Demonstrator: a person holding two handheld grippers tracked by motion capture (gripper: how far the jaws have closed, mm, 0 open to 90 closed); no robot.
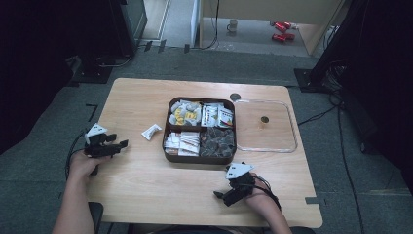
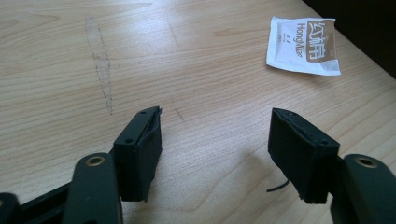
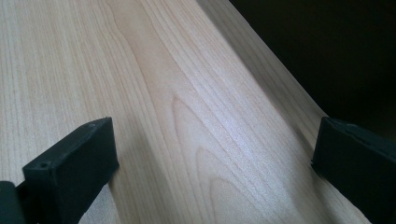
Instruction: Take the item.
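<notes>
Both grippers stand with their jaws apart and nothing between them. Left gripper (image 1: 115,145) hovers over the left part of the wooden table (image 1: 146,180), its jaws pointing toward the middle; in the left gripper view (image 2: 217,128) the two black pads frame bare wood, and ahead of them, toward the upper right, lies a white sachet (image 2: 303,45) with brown print, flat on the table and well apart from the jaws. From the high view that same sachet (image 1: 151,131) rests between the left gripper and the brown tray (image 1: 167,141), just beside the tray's left wall. Right gripper (image 1: 220,195) sits near the front edge of the table, below the tray's right corner, pointing leftward; in the right gripper view (image 3: 215,140) its jaws gape wide over plain wood, with the table edge and dark floor beyond. Four compartments divide the tray, holding yellow and white packets at the back and white and dark packets at the front. A clear lid (image 1: 292,131) lies flat on the table, touching or nearly touching the tray's right side.
</notes>
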